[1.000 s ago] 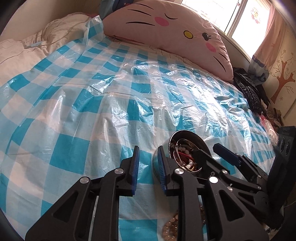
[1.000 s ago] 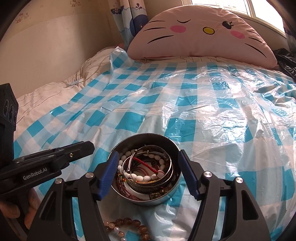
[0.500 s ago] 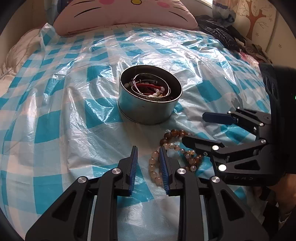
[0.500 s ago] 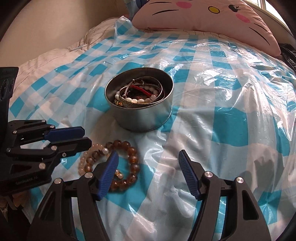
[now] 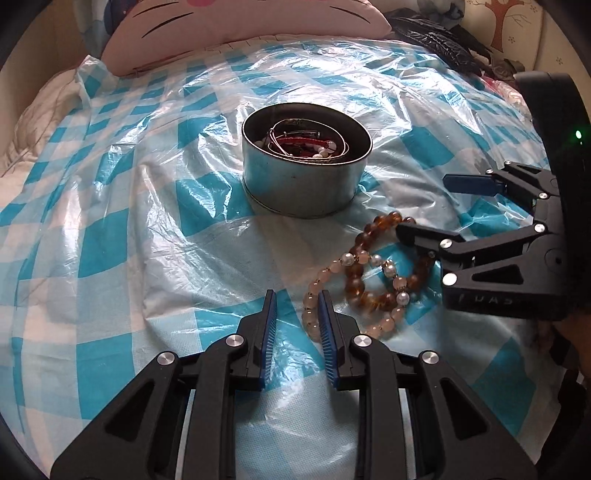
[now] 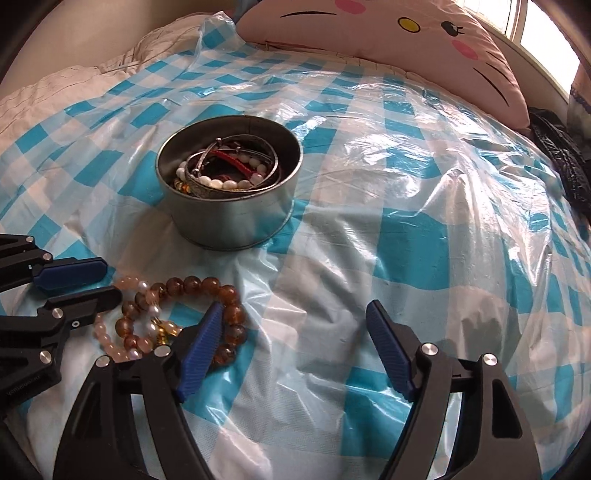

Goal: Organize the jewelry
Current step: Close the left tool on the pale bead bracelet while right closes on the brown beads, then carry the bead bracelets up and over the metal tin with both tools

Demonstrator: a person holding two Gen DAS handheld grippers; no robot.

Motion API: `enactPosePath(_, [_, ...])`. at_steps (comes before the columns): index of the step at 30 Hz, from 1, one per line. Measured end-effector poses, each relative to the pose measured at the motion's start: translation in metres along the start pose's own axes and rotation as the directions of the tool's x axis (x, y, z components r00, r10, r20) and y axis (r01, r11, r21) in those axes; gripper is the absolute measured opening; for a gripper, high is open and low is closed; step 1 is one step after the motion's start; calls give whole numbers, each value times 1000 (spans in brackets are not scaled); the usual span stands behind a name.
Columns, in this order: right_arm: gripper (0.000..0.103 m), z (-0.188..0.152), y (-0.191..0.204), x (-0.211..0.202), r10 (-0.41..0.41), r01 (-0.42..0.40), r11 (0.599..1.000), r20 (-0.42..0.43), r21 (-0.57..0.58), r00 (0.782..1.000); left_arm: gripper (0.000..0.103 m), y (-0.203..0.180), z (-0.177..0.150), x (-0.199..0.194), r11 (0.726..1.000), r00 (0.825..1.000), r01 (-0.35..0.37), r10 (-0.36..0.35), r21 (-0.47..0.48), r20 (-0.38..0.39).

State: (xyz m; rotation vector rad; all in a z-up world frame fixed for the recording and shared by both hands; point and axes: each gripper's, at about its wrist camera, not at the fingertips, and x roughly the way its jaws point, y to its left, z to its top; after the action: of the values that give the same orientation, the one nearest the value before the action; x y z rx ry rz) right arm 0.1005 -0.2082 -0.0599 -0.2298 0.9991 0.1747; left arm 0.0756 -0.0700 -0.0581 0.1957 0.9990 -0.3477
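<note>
Two bead bracelets [image 5: 373, 280] lie tangled on the plastic sheet [image 5: 147, 221] just in front of the tin [image 5: 303, 184]. They look light, floppy and slippery; pinch across one strand. Left gripper [image 5: 297, 314] is narrowly parted and empty. Right gripper [image 6: 295, 332] has just been widening, nothing between its jaws.

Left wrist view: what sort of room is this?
Most likely a bedroom: a bed under a blue checked plastic sheet, a large pink cat-face pillow at its head, and a curtained window.
</note>
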Motion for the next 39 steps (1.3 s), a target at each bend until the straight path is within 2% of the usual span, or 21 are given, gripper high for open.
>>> enactPosePath(3, [75,-4,-6,-4,-22,22,1000,2,18,1000,22,-1,1,0,1000,1000,-13,13,13,-4])
enactPosePath(8, [74,-7,6,-11,0,2,999,44,-51,999,22,-22,4,0,993,999,-47,45,106,18])
enactPosePath(9, [70,-6,8,-11,7,-4,998,53,-65,999,22,-26,4,2,991,998,-60,57,124,22])
enactPosePath(12, [46,-6,15,-12,51,-45,994,62,-101,997,21,-31,2,4,987,997,-80,76,139,32])
enactPosePath(13, [38,-7,17,-12,74,-66,992,63,-112,995,16,-31,1,3,989,997,-69,66,132,30])
enactPosePath(15, [27,-8,20,-11,127,-121,985,48,-120,991,9,-30,0,2,993,999,-38,36,115,19])
enactPosePath(17, [26,-9,25,-9,151,-146,981,31,-132,988,8,-28,-2,1,996,1000,-1,1,87,7])
enactPosePath(20, [21,-12,22,-8,205,-204,975,5,-83,979,7,-21,-5,-2,998,998,69,-69,15,-5])
enactPosePath(21, [15,-13,18,-9,226,-226,973,2,-54,974,7,-17,-5,-3,995,995,94,-95,-14,-6])
enactPosePath(23, [13,-18,6,-10,314,-314,948,6,44,949,7,-9,-7,-8,987,990,144,-144,-75,6])
enactPosePath(25, [13,-26,-9,-11,406,-406,901,29,153,913,7,-2,-9,-14,973,982,187,-184,-132,32])
enactPosePath(27, [13,-32,-18,-14,458,-459,860,59,224,887,7,5,-12,-22,956,973,229,-221,-185,65])
enactPosePath(30, [13,-38,-32,-19,536,-545,780,121,308,835,7,14,-15,-32,926,957,287,-265,-247,116])
enactPosePath(32, [13,-40,-39,-24,568,-587,735,163,339,806,7,18,-17,-37,912,949,310,-280,-269,142])
enactPosePath(36, [13,-44,-51,-34,617,-658,650,242,381,749,7,19,-18,-42,907,947,315,-280,-279,160])
enactPosePath(39, [13,-48,-61,-37,654,-715,561,308,416,692,7,19,-16,-47,895,937,343,-302,-285,178])
